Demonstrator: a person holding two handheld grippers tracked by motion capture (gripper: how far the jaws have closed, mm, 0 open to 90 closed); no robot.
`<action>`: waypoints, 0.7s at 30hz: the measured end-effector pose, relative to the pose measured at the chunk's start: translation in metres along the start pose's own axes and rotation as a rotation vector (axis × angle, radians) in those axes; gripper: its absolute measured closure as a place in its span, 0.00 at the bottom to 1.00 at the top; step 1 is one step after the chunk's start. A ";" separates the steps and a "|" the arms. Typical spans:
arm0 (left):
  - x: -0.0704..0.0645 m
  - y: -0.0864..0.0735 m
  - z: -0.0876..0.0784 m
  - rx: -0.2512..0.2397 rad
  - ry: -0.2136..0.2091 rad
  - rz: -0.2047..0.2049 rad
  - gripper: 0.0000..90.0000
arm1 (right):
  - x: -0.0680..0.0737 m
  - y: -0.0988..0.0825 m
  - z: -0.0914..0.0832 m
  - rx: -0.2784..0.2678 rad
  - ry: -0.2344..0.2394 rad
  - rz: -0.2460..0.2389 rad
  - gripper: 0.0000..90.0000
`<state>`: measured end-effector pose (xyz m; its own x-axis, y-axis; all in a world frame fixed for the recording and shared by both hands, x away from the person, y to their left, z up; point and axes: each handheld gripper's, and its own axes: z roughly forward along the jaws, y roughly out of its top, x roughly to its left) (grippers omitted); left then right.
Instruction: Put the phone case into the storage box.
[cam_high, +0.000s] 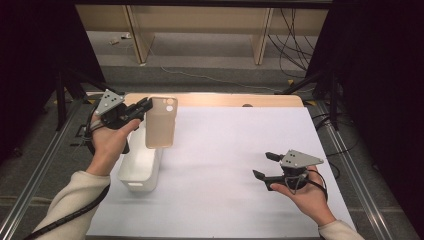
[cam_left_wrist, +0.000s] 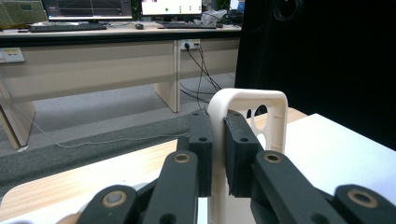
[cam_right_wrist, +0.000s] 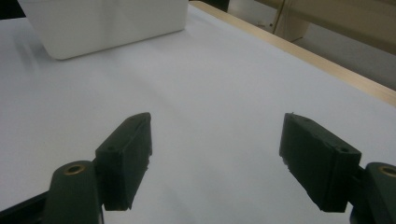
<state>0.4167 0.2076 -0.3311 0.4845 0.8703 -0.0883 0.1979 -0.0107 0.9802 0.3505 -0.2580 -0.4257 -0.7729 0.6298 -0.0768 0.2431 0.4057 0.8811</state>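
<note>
While my left gripper (cam_high: 142, 107) is pinching the beige plastic phone case (cam_high: 161, 122) by its edge, I am holding it upright above the white rectangular plastic bin (cam_high: 141, 167).
My right gripper (cam_high: 265, 166) is hovering with jaws spread wide over the white table sheet (cam_high: 225, 150), well apart from the bin.
</note>
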 end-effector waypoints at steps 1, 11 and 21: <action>0.001 0.000 0.000 -0.002 0.001 -0.002 0.92 | 0.000 0.000 0.000 -0.001 0.000 0.000 0.30; 0.008 0.001 -0.003 0.003 0.016 -0.004 0.92 | 0.000 0.000 0.000 -0.002 0.003 0.004 0.30; 0.015 0.001 -0.003 0.006 0.031 -0.006 0.92 | -0.001 0.000 0.000 -0.002 0.002 0.007 0.30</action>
<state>0.4216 0.2222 -0.3312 0.4570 0.8850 -0.0888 0.2056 -0.0080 0.9786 0.3511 -0.2582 -0.4259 -0.7725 0.6312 -0.0700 0.2469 0.4002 0.8825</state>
